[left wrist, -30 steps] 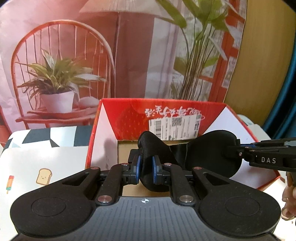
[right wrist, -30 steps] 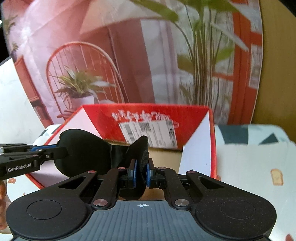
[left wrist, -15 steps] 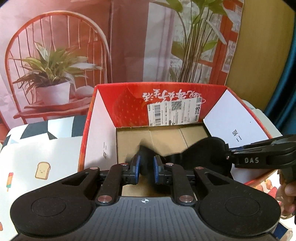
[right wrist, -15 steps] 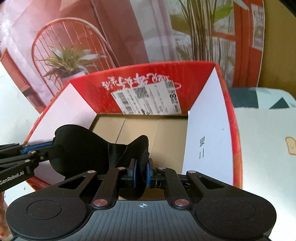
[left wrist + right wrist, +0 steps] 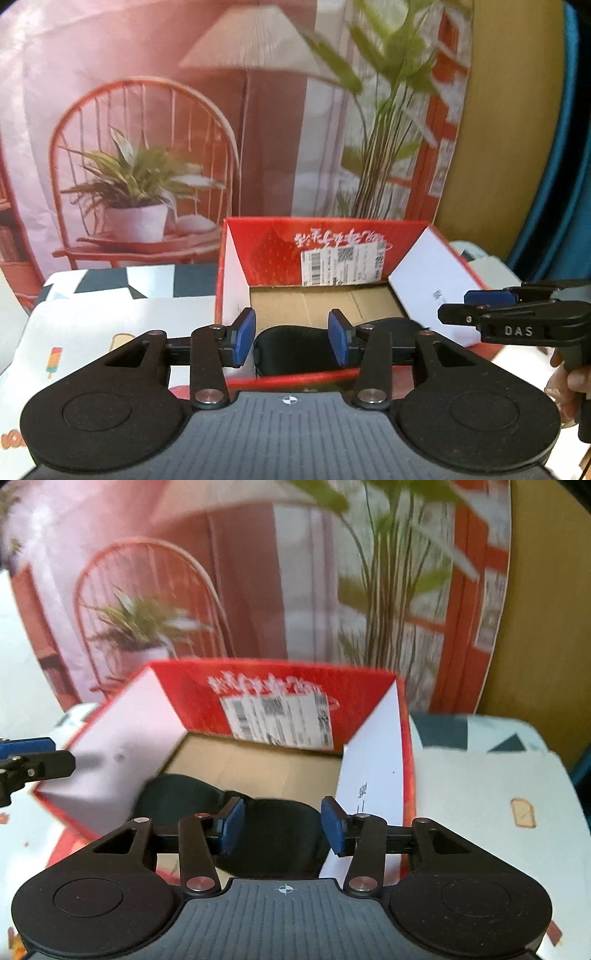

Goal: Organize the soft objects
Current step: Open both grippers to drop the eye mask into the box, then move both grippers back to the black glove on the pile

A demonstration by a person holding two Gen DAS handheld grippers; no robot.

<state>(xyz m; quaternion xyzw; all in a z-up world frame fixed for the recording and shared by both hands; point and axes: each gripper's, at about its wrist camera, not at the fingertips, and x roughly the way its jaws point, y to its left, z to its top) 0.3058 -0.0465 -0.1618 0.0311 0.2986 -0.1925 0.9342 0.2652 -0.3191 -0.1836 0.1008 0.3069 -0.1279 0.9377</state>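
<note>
A black padded sleep mask lies on the cardboard floor of the open red box. My left gripper hangs over the box's near edge, its jaws opening, blue pads apart and off the mask. My right gripper stands above the mask's other end, jaws also opening, with the mask below and between the pads but not pressed. In the left wrist view the right gripper shows at the right edge, held by a hand.
The box's white flaps stand open at both sides. It sits on a patterned cloth with toast and ice-lolly prints. A printed backdrop of a chair and plants rises behind. The left gripper's tip pokes in at the right wrist view's left edge.
Both grippers were shut on the mask's ends, lowered it into the box, then opened and let it go. Both have pulled back and up from the box.
</note>
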